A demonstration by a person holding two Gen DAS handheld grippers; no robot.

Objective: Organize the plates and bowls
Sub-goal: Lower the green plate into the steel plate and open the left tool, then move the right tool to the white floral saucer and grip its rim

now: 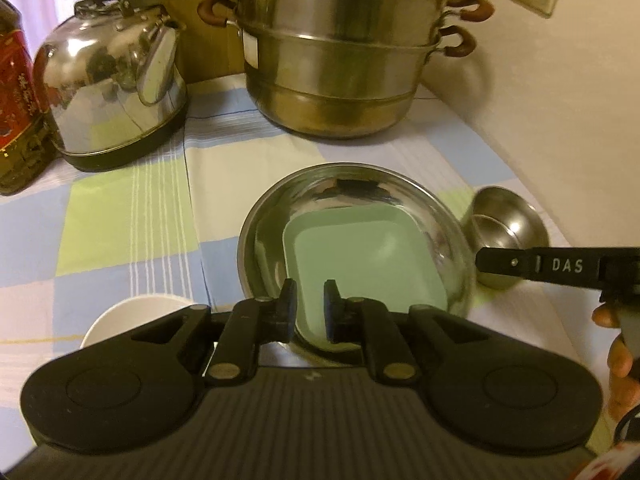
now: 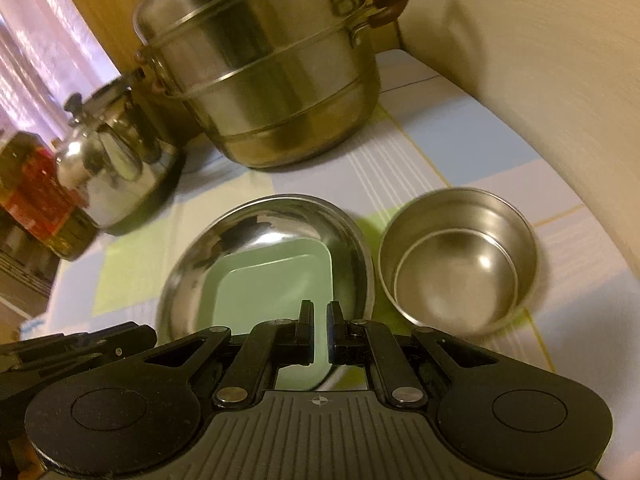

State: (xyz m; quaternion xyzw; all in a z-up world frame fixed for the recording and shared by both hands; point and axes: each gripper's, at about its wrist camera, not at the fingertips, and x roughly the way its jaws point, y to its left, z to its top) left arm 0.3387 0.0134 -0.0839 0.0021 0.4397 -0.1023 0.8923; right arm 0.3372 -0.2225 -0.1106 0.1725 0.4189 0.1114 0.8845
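Note:
A square green plate [image 1: 360, 256] lies inside a wide steel plate [image 1: 352, 184] on the checked cloth. My left gripper [image 1: 310, 300] hovers over the green plate's near edge, jaws slightly apart and empty. A small steel bowl [image 1: 508, 216] stands right of the steel plate; the right gripper's finger [image 1: 532, 266] crosses in front of it. In the right wrist view my right gripper [image 2: 319, 320] is nearly shut and empty above the green plate [image 2: 276, 284] in the steel plate [image 2: 260, 220], with the steel bowl [image 2: 456, 264] to its right. A white bowl [image 1: 136, 312] sits at the near left.
A stacked steel steamer pot [image 1: 340, 48] and a steel kettle [image 1: 112, 88] stand at the back. A red-labelled bottle [image 1: 16, 100] is at the far left. A wall [image 1: 560, 100] borders the table on the right.

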